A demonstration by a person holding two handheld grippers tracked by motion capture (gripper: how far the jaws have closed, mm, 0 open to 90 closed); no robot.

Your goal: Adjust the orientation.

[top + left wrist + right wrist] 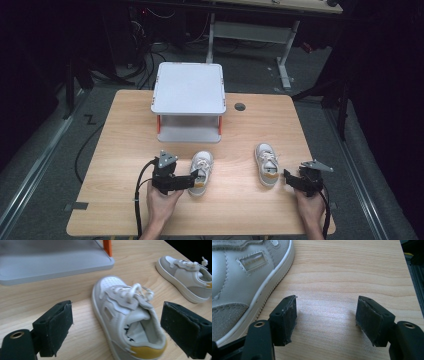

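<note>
While both shoes sit on the table: neither one is up on the shelf yet, so I'd say the work is barely begun.

High view: the left gripper (194, 179) is right at the heel of the left shoe (201, 172), toe aimed at the grey shelf (188, 89). The right shoe (266, 164) lies well apart from its twin, with the right gripper (289, 177) just beside its heel on the wooden table (125, 150).

Left gripper view: jaws spread wide, the left shoe (127, 320) between them but neither pad pressing on it; yellow heel tab nearest, laces loose. The right shoe (187, 277) sits further off, the shelf (55, 265) and an orange post (107, 247) behind.

Right gripper view: jaws apart over bare table (337, 277), nothing between them; the right shoe (239, 280) lies just off to one side.

Writing: a small side patch (253, 262) carries lettering, too blurred to read.

Left to do: grasping either shoe, by my judgement.
</note>
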